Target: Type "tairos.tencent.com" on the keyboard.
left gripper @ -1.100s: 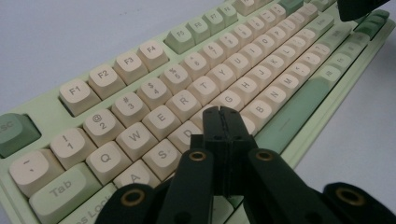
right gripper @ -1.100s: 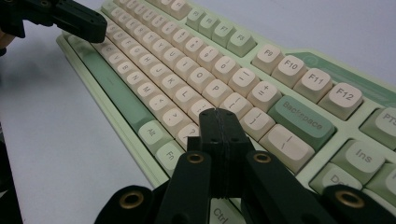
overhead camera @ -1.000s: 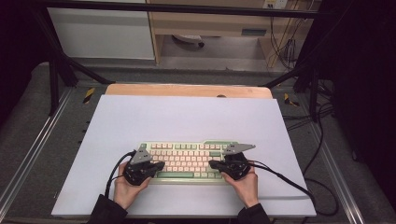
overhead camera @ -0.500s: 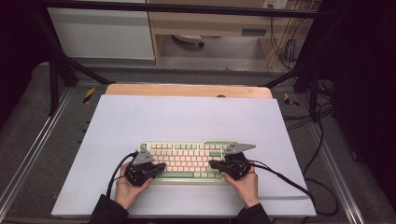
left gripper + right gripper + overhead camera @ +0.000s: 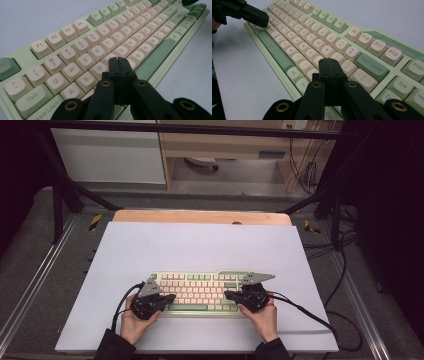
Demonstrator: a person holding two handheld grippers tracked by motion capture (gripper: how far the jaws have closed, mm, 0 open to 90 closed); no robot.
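A pale green keyboard with cream keys lies on the white mat near its front edge. My left gripper hovers over the keyboard's left end, shut with nothing in it; in the left gripper view its closed tips sit above the keys near D and the green space bar. My right gripper is over the right end, also shut and empty. In the right gripper view its tips hang above the keys left of Backspace, with the left gripper across the keyboard.
The mat covers a wooden table whose far edge shows bare. Black cables trail from the right gripper across the mat's right front. Metal frame rails run along both sides. A cabinet stands beyond the table.
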